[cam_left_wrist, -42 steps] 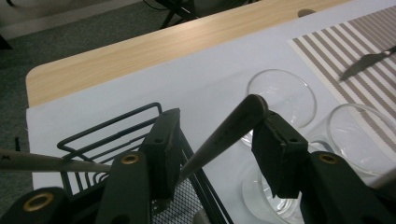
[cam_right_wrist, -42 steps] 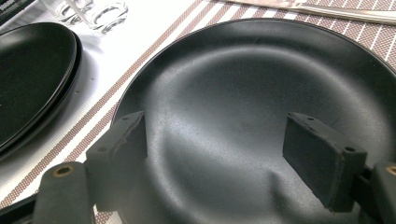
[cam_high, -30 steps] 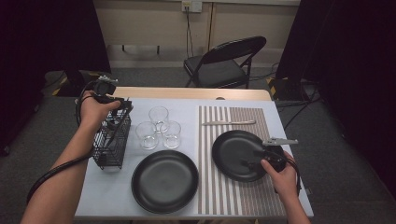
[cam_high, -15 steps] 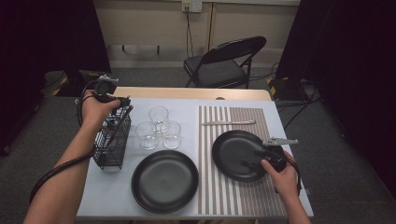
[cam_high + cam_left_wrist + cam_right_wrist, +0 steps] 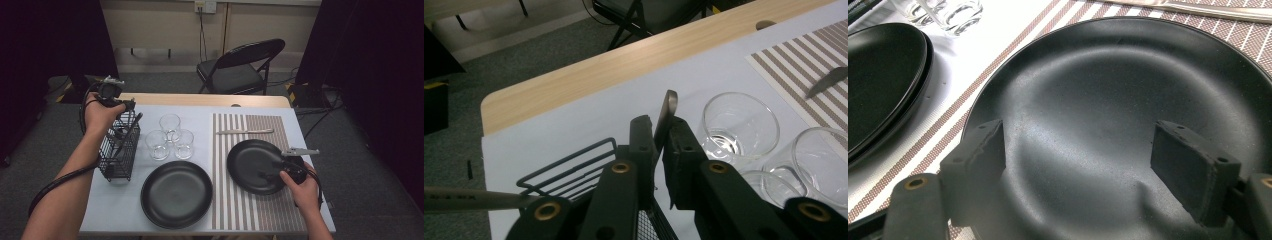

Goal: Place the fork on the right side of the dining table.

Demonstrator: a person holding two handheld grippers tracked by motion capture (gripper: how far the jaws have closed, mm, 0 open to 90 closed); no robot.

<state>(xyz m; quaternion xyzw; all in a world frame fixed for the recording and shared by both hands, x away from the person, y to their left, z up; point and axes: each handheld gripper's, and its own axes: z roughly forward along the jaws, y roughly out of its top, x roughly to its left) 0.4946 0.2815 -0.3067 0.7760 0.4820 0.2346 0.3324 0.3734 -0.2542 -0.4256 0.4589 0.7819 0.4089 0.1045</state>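
Readable text: none legible.
Utensil handle [image 5: 471, 200]: faint stamped marking, too blurred to read.
Other surfaces: no labels, numbers or signs.

You've got a brushed-metal utensil handle [image 5: 667, 112] w/ matt sheen, black wire basket [image 5: 119, 150], 3 clear glasses [image 5: 170, 136], matt black plate [image 5: 1128, 100].

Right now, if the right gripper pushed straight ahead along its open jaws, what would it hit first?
Most likely the black plate on the striped placemat: the right gripper already hovers over its near part. Depth is unclear, so contact could come almost at once.
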